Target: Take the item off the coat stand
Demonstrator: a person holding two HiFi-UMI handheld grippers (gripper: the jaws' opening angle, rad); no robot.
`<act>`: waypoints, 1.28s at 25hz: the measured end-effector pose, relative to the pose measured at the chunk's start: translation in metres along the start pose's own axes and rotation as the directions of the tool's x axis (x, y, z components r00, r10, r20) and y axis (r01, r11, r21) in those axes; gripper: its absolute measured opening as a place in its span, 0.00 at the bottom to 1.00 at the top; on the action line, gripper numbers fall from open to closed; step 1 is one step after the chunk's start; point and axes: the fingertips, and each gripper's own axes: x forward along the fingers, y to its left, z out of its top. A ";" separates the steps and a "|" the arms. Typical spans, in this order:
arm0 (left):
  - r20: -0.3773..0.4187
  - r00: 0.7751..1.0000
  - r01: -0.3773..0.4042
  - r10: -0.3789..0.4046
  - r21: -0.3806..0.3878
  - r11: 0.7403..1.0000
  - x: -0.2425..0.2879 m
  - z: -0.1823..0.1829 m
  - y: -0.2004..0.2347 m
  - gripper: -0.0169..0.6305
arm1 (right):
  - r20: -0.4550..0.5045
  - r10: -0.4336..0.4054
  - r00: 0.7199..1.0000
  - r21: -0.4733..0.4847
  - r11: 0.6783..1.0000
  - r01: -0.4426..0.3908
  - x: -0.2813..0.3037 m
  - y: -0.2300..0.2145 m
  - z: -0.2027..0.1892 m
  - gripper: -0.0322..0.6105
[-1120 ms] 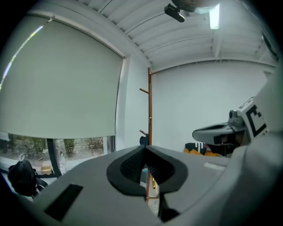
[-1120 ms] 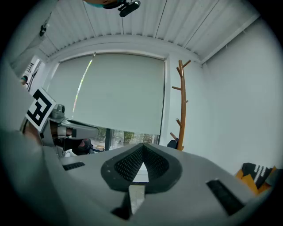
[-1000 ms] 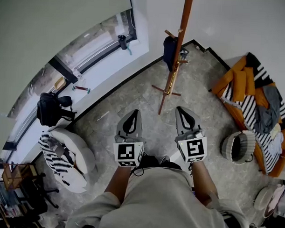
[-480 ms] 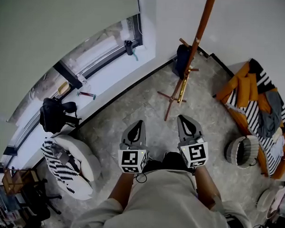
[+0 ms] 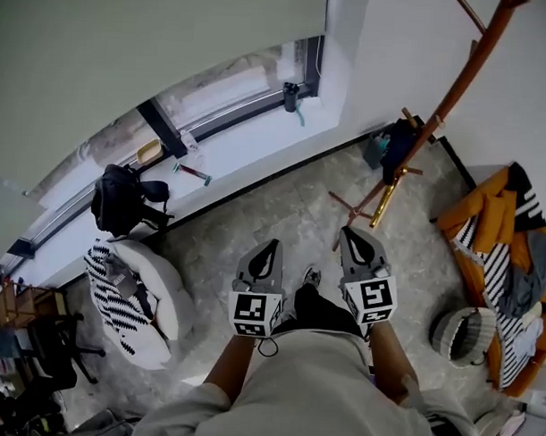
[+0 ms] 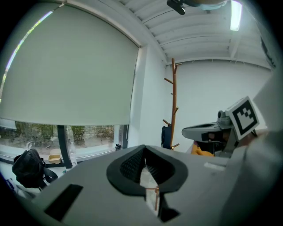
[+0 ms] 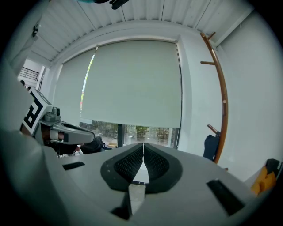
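**Head view: dark item hangs low on the coat stand, out of reach**

The left hand-held gripper and the right hand-held gripper are held in front of the person's waist. Each is clenched with nothing between its jaws, as each gripper's own view confirms. The stand leans across the upper right, well apart from both. The item hangs from a short peg low on the pole, close to the floor. Whether it is a bag or a folded garment cannot be told. It droops in a limp bunch, so it is probably soft, light and unbreakable. Its slack cloth would slip out of a shallow pinch. The best hold is likely high up beside the peg, where the fabric gathers, and it should be lifted up and off the peg's tip.
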 end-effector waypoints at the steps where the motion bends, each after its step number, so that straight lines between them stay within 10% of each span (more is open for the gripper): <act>1: -0.003 1.000 -0.017 0.017 0.000 1.000 0.004 0.003 0.011 0.04 | 0.000 0.016 1.000 0.007 1.000 -0.016 0.015 0.002 0.003 0.06; 12: 0.005 0.997 -0.082 0.082 0.015 0.997 0.110 0.056 0.076 0.04 | 0.032 0.069 0.997 0.027 0.997 -0.070 0.131 -0.059 0.041 0.06; 24: -0.027 0.993 0.117 -0.115 0.078 0.990 0.270 0.076 0.028 0.04 | -0.054 -0.137 0.989 0.090 0.986 0.141 0.143 -0.197 -0.007 0.06; 32: -0.092 0.946 0.318 -0.311 0.081 0.945 0.348 0.068 -0.010 0.04 | -0.140 -0.319 0.937 0.126 0.933 0.337 0.145 -0.256 -0.034 0.06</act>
